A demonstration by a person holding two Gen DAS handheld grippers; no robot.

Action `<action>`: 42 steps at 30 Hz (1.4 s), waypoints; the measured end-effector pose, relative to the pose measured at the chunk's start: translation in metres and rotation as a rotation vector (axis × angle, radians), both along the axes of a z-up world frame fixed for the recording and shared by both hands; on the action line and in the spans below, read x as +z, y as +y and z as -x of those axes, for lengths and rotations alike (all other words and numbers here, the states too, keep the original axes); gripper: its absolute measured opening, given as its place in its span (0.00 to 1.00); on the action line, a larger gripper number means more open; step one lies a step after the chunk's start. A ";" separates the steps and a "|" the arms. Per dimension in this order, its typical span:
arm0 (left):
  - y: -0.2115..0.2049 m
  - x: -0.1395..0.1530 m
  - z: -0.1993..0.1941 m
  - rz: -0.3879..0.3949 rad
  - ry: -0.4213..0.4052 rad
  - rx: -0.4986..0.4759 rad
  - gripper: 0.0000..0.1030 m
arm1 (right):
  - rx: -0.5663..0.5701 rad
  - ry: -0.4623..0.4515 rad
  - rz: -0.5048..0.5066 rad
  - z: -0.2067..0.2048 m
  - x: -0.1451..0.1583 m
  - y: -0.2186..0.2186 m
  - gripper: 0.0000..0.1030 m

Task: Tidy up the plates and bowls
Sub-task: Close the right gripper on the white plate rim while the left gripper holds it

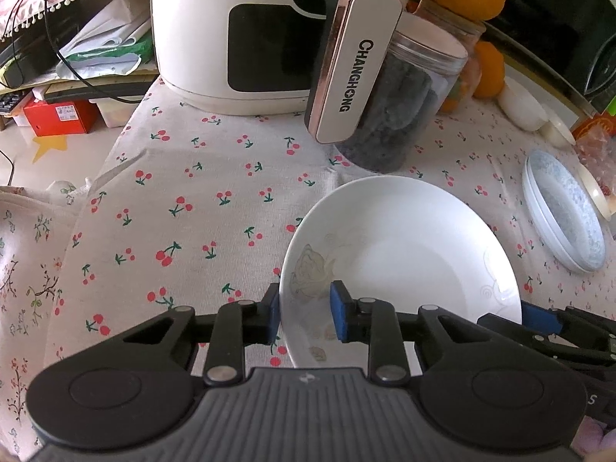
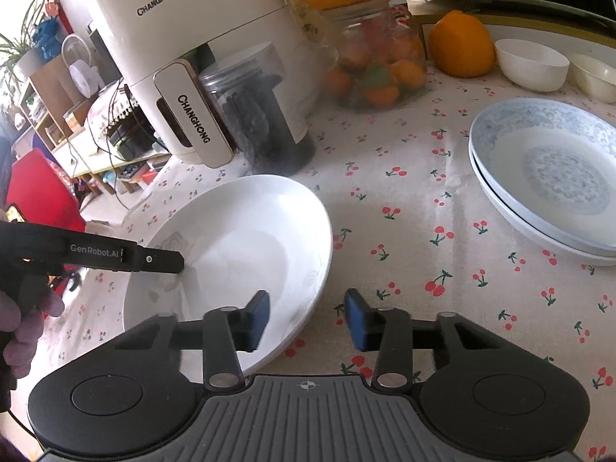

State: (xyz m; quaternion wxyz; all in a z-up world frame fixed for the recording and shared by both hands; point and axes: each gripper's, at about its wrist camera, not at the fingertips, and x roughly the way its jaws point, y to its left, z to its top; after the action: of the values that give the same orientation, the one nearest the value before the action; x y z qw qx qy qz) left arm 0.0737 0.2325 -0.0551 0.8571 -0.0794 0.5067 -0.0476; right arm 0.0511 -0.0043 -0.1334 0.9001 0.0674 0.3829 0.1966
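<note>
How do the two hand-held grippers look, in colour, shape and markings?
Both look alike. The left hand-held gripper and the right hand-held gripper have a grey ribbed body, round black side housings, black linkage bars with silver rivets, and blue fingertip pads. In the right wrist view, the left one shows white "GenRobot.AI" lettering on its black side. The hand holding it is bare.

We read "CHANGHONG" in black capitals down the cream, copper-edged handle (image 1: 352, 63) of the cream plastic air fryer (image 1: 238, 30), which stands well beyond the left fingertips. From the right wrist the same word shows twice: once on that handle and once across the fryer's upper front, far ahead and left of the fingers. "GenRobot.AI" is printed in pale letters along the side of the black left gripper (image 2: 181, 263). A red box's label is too small to read.
</note>
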 end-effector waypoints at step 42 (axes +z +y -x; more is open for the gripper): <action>-0.057 0.041 0.004 0.089 -0.115 -0.097 0.18 | -0.092 -0.025 -0.080 -0.005 0.042 -0.073 0.22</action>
State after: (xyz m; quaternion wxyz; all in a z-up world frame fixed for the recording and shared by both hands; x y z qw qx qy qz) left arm 0.0694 0.1753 -0.0140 0.8771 -0.0898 0.4574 -0.1162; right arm 0.0562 -0.0772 -0.0918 0.9095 0.1183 0.3600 0.1709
